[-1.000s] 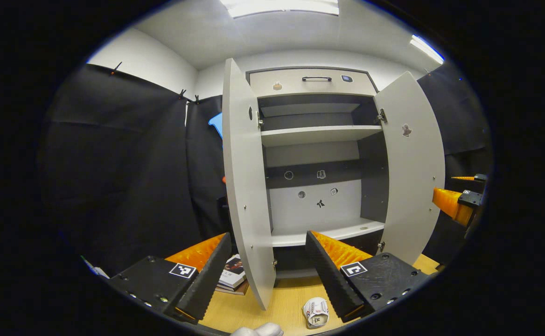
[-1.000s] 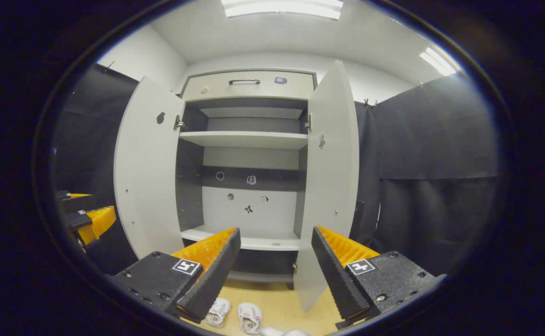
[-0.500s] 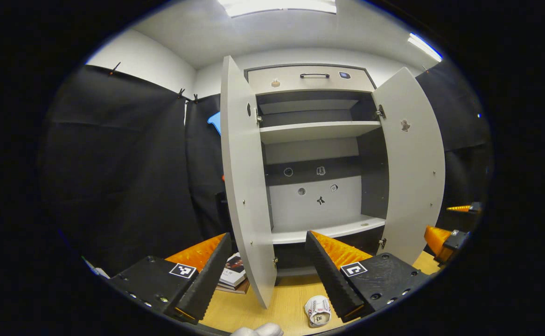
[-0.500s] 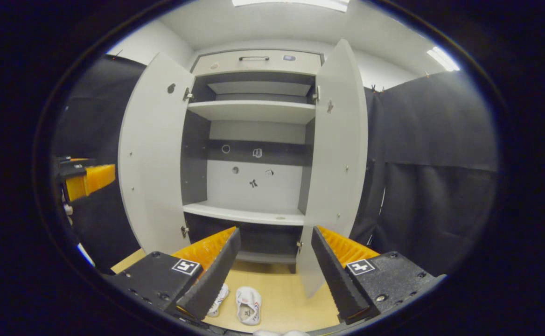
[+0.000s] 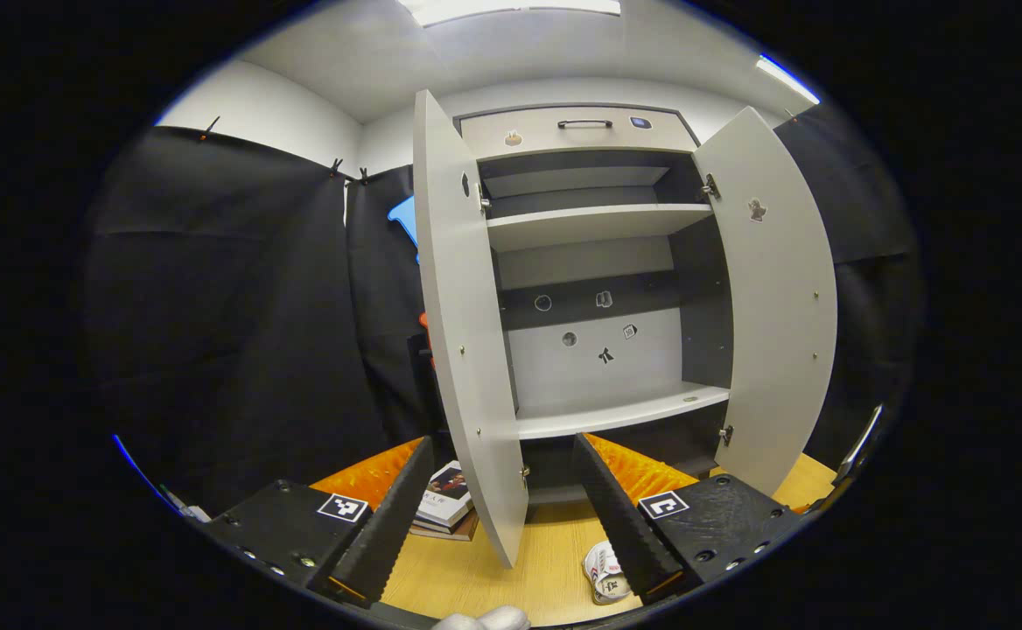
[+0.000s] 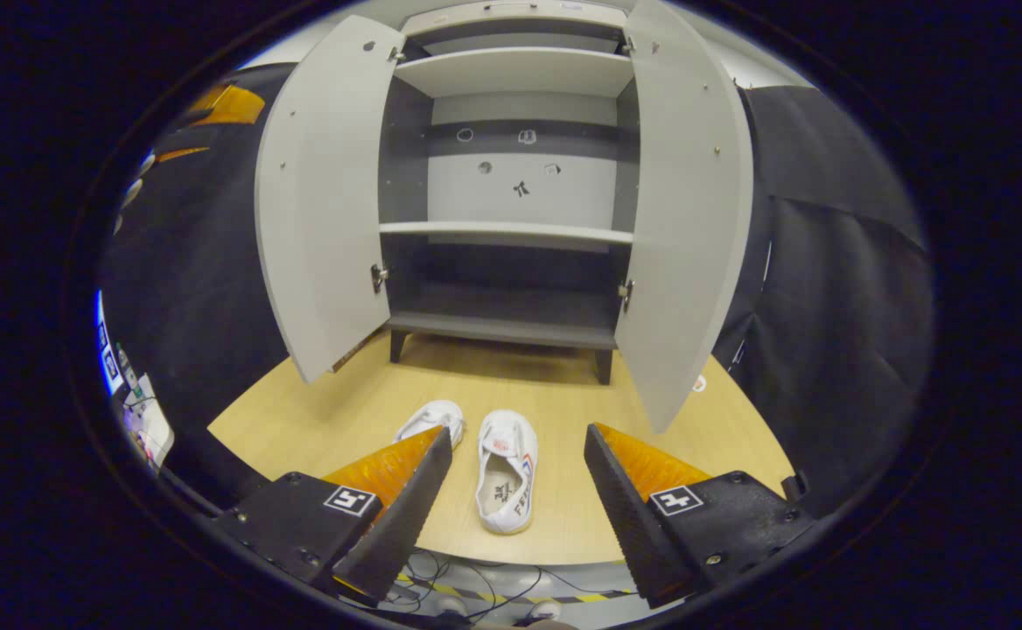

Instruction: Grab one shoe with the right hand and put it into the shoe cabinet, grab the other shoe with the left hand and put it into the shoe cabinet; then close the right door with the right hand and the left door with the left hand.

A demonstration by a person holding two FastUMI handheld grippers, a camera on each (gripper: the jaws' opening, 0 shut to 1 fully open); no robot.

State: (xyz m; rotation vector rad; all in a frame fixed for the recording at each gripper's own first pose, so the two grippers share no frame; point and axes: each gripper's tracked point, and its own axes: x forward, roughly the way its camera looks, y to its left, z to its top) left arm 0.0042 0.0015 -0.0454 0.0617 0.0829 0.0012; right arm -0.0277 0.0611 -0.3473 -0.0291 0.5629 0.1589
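- Shoe cabinet: both doors swung wide for loading.
- Right gripper: jaws apart, empty, framing near shoe before cabinet.
- Left gripper: jaws apart, empty, waiting.

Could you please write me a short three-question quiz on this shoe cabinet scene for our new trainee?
1. True or false: both doors of the shoe cabinet are open.
2. Where do the two white shoes lie? A) on a shelf B) on the wooden floor before the cabinet C) in a gripper
3. Fill in: the right hand-held gripper is ___, with nothing between its fingers.

Key: 1 true; 2 B; 3 open.
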